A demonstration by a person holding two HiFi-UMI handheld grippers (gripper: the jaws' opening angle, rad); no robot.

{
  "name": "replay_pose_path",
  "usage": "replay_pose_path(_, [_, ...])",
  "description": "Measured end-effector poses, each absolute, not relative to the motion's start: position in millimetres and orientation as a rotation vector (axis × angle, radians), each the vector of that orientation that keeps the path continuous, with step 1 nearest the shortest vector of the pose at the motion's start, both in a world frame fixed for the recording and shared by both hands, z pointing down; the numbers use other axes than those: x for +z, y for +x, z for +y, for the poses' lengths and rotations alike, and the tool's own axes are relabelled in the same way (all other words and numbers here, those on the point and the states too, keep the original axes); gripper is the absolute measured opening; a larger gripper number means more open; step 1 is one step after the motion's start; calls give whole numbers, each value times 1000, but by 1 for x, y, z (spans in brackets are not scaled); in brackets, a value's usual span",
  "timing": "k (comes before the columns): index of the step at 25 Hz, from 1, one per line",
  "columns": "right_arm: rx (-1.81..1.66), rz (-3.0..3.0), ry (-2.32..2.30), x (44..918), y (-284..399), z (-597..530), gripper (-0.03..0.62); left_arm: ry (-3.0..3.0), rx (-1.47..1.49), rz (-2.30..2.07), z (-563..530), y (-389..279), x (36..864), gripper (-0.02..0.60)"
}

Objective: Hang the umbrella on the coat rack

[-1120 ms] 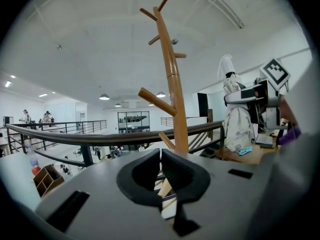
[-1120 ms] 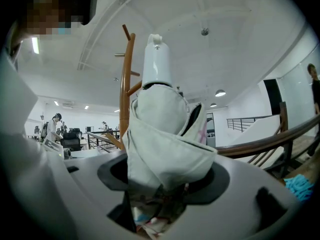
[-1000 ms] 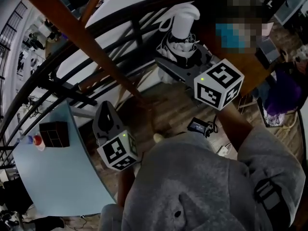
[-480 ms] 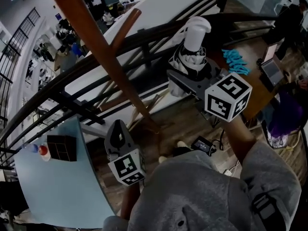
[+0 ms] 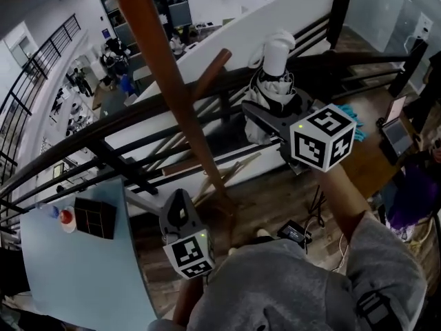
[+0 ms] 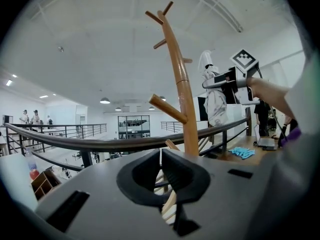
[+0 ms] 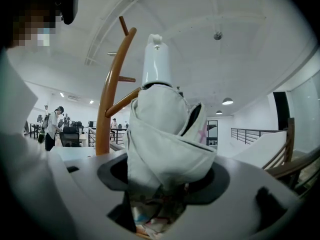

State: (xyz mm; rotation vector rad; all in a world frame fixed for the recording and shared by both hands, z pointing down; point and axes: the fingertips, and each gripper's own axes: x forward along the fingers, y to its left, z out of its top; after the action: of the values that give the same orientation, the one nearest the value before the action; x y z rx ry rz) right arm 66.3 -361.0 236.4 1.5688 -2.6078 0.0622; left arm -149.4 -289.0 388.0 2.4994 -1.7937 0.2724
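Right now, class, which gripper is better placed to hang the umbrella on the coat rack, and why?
Right. The right gripper holds the umbrella in its jaws, raised beside the coat rack. The left gripper sits lower, jaws together, empty.

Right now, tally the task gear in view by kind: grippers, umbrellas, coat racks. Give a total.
Grippers: 2 (left gripper, right gripper)
Umbrellas: 1 (umbrella, held in the right gripper's fingers)
Coat racks: 1 (coat rack)
Total: 4

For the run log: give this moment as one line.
right tool: shut on umbrella, near coat rack | left tool: shut, empty | umbrella: not yet hung
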Motion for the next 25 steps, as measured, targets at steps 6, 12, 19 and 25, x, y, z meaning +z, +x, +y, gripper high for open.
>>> replay_pose_path(6, [16, -2624, 1522, 223, 48, -374, 295, 2479, 259, -1806, -285, -155, 389, 23])
replay_pose_path(12, [-19, -2641, 1482, 218, 28, -375, 295, 2460, 245, -1822, -282, -165, 389, 23])
replay_pose_path(19, [-26, -2651, 1472, 211, 23, -383, 295, 2456, 246, -1815, -277, -166, 388, 23])
replay_pose_path(25, [-28, -2640, 1447, 224, 18, -371, 295, 2443, 260, -1811, -274, -169, 395, 23])
